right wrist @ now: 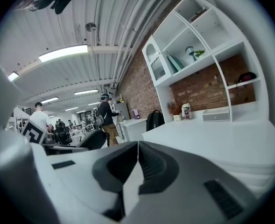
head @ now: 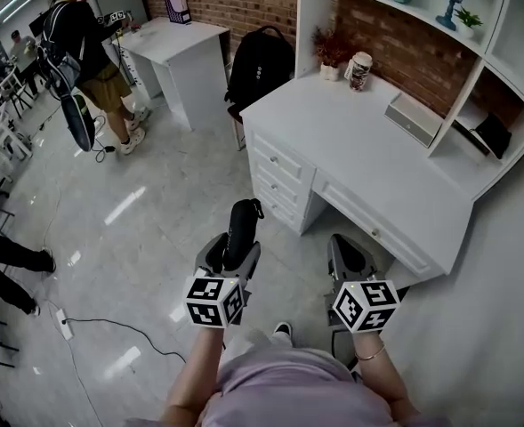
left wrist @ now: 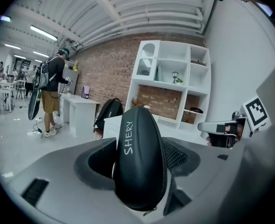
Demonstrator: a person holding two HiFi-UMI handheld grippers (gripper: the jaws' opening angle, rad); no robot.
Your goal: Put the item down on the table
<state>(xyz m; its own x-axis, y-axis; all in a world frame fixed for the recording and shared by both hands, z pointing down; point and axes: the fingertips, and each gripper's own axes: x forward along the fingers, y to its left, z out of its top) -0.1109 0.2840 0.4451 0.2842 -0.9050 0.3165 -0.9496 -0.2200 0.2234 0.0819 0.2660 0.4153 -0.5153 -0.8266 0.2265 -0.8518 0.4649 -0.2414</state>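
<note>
A black zipped glasses case (head: 240, 229) with white lettering stands on end between the jaws of my left gripper (head: 235, 258), which is shut on it; it fills the left gripper view as the case (left wrist: 141, 157). The case is held in the air in front of the white desk (head: 382, 163), over the floor. My right gripper (head: 350, 256) hovers beside the desk's front edge with its jaws shut and nothing between them, as the right gripper view shows at the gripper (right wrist: 137, 148). The desk top (right wrist: 212, 134) stretches to the right of it.
On the desk's far side stand a patterned cup (head: 360, 70), a dried flower pot (head: 331, 60) and a grey box (head: 414, 118) under the shelves. A black backpack (head: 260, 60) leans by the desk's end. A second white desk (head: 177, 47) and a standing person (head: 88, 52) are further back; cables (head: 110, 327) lie on the floor.
</note>
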